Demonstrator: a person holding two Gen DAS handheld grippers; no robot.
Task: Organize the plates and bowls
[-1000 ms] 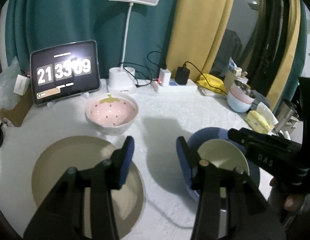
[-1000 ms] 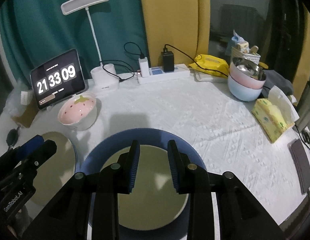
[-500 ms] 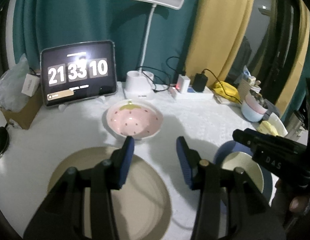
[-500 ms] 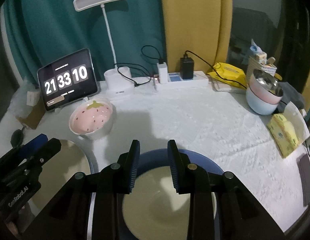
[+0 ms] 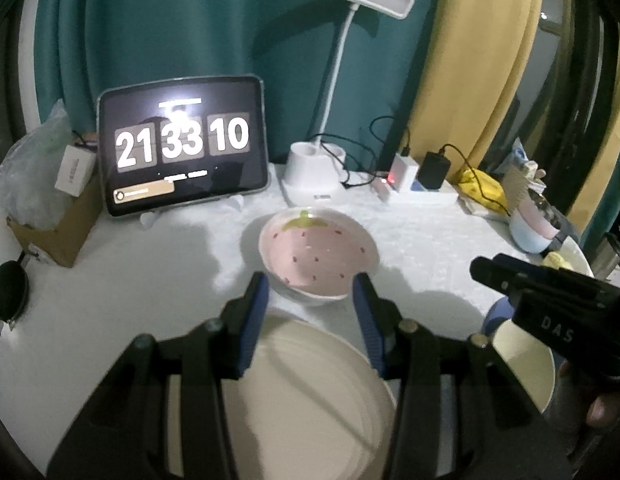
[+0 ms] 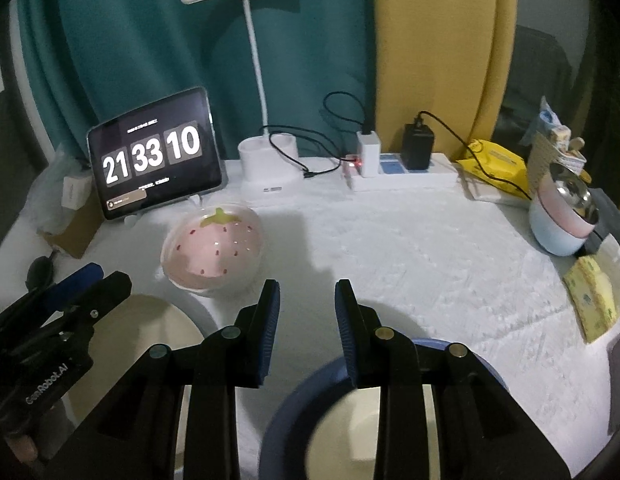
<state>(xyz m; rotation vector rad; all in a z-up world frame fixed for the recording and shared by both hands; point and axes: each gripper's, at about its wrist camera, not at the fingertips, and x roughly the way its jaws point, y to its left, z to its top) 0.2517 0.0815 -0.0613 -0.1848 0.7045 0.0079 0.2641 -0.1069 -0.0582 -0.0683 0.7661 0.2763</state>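
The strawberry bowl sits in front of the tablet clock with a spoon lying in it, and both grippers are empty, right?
Not quite: the strawberry bowl is empty, with no spoon, as the left wrist view shows. It does sit in front of the tablet clock, and the left gripper and right gripper hold nothing.

A tablet showing the clock 21 33 10 stands at the back of the white surface, in front of a teal curtain. To its right stands a white desk lamp, then a power strip with two chargers plugged in. A yellow packet lies near a yellow curtain, and a cardboard box sits at the left edge.
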